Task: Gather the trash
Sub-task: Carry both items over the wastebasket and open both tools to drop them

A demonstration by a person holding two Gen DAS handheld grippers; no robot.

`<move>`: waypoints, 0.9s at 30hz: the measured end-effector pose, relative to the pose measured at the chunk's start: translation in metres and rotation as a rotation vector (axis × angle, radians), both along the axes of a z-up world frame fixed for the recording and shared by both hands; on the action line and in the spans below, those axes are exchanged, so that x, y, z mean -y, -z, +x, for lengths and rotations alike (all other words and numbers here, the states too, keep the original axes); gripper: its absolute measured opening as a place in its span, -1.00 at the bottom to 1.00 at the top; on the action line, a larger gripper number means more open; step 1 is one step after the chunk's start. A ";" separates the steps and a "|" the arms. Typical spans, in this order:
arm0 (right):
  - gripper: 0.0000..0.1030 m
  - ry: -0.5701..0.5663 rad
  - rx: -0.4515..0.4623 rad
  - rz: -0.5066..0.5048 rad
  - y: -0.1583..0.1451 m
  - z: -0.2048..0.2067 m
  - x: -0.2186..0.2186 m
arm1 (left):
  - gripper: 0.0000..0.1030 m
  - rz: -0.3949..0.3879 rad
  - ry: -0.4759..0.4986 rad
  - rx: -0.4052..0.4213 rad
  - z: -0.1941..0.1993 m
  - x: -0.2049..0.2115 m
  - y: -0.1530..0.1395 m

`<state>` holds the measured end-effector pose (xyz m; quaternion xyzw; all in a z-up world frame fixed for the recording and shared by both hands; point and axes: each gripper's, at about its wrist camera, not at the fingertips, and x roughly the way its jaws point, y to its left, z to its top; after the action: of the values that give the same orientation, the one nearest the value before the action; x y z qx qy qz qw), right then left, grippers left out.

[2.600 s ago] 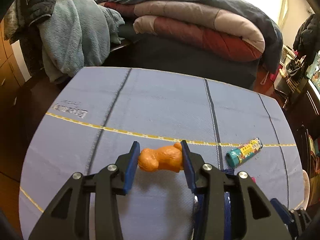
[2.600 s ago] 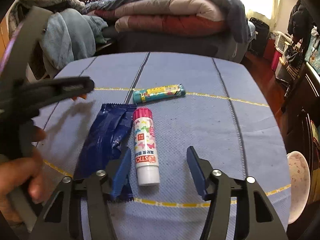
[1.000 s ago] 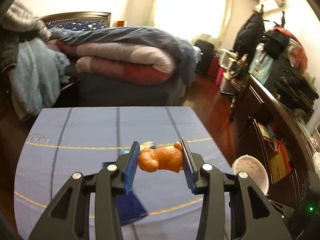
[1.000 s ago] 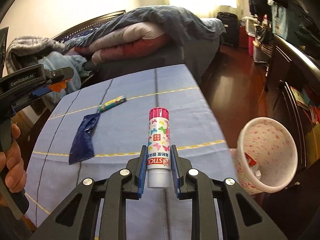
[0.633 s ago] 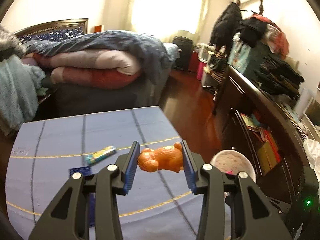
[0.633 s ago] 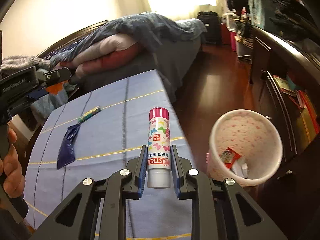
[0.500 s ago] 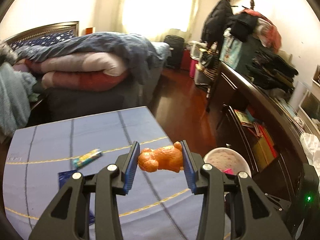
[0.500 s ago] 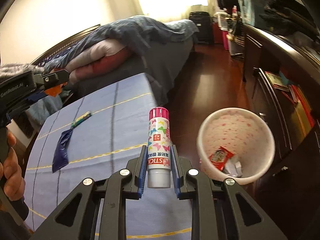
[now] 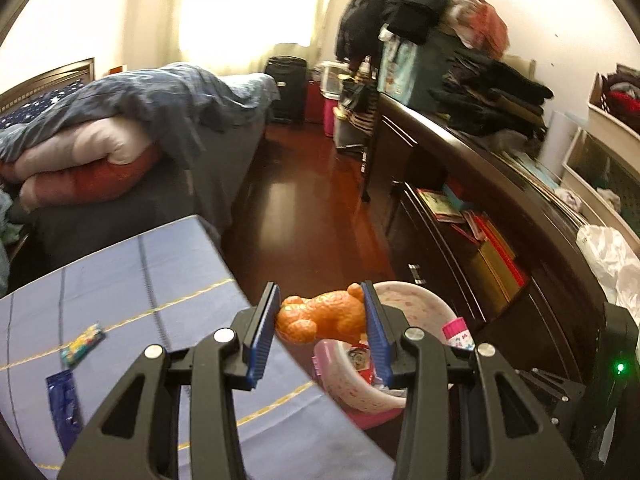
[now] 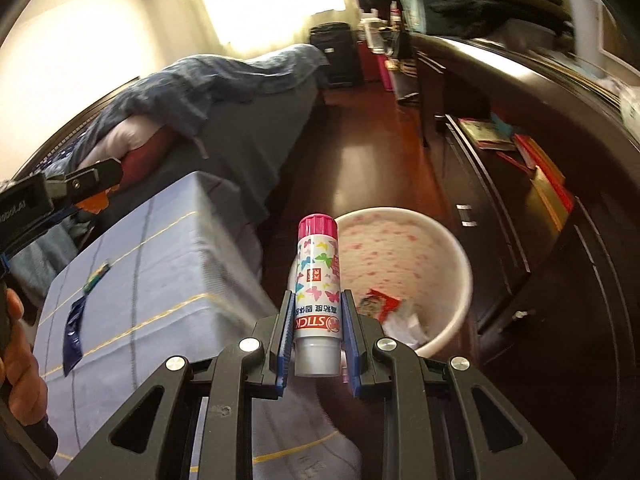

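My left gripper [image 9: 322, 316]: jaws clamped on an orange bear toy [image 9: 322, 318], above the near rim of the pink-speckled bin [image 9: 420, 296]. My right gripper [image 10: 316, 334]: jaws pinched tight on a butterfly-print glue stick [image 10: 317, 280], over that bin's near-left rim.

Only the right view shows the wrappers [image 10: 380, 304] clearly in the bin, which stands on the dark wood floor [image 9: 304, 216].

Blue-cloth table [image 9: 132, 280], left: candy roll [image 9: 82, 344], blue wrapper [image 9: 64, 410].

Far bed [image 9: 120, 120] and shelves are blurred.
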<state>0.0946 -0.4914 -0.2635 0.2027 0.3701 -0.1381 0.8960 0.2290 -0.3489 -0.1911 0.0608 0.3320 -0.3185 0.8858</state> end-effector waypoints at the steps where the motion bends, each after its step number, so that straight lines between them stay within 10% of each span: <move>1: -0.56 0.017 -0.003 -0.002 0.002 -0.002 0.007 | -0.19 0.006 0.013 -0.002 0.000 0.008 0.003; 22: -0.55 0.146 -0.091 -0.021 0.053 0.022 0.073 | -0.16 0.085 0.180 -0.129 0.023 0.131 0.081; 27: -0.30 0.165 -0.112 -0.034 0.066 0.027 0.078 | 0.38 0.059 0.177 -0.182 0.033 0.137 0.095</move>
<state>0.1220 -0.5698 -0.3295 0.2093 0.3992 -0.2289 0.8628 0.2616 -0.4855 -0.2856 0.0867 0.4135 -0.3897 0.8183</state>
